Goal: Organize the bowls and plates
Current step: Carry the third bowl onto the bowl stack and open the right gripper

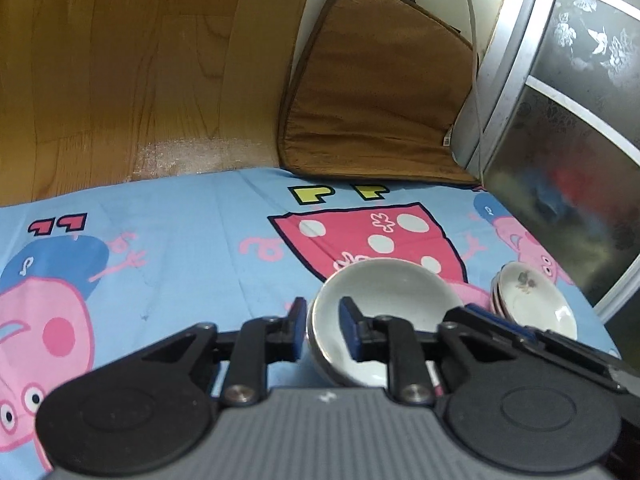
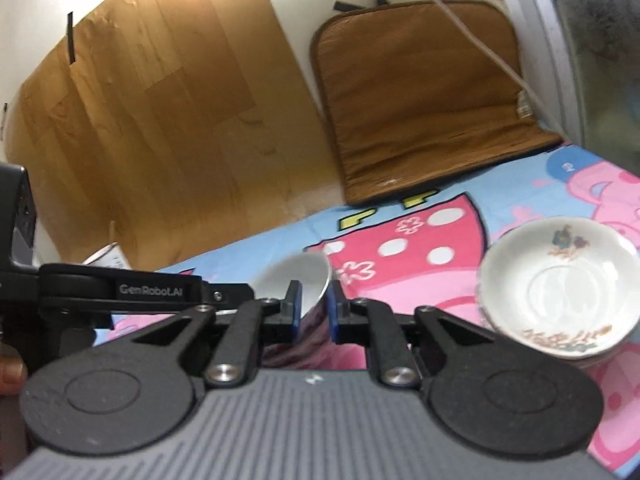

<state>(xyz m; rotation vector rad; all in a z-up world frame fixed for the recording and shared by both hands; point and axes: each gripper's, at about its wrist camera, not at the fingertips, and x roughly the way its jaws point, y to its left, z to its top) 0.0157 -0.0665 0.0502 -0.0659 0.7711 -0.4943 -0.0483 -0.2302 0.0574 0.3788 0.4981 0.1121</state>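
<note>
My left gripper (image 1: 323, 330) is shut on the near rim of a white bowl (image 1: 394, 308), with one finger inside and one outside. The bowl seems nested on another below it. My right gripper (image 2: 314, 312) is shut on the right rim of the same white bowl (image 2: 294, 282), which tilts between its fingers. The right gripper's body shows at the bowl's right in the left wrist view (image 1: 532, 338). A stack of white flowered plates (image 1: 534, 300) lies to the right on the cartoon cloth; it also shows in the right wrist view (image 2: 560, 284).
A blue and pink cartoon cloth (image 1: 192, 240) covers the surface. A brown cushion (image 1: 376, 96) leans on the back wall by a wood-grain panel (image 1: 140, 72). A metal-framed glass door (image 1: 568, 128) stands at the right. A white cable (image 2: 484, 48) hangs over the cushion.
</note>
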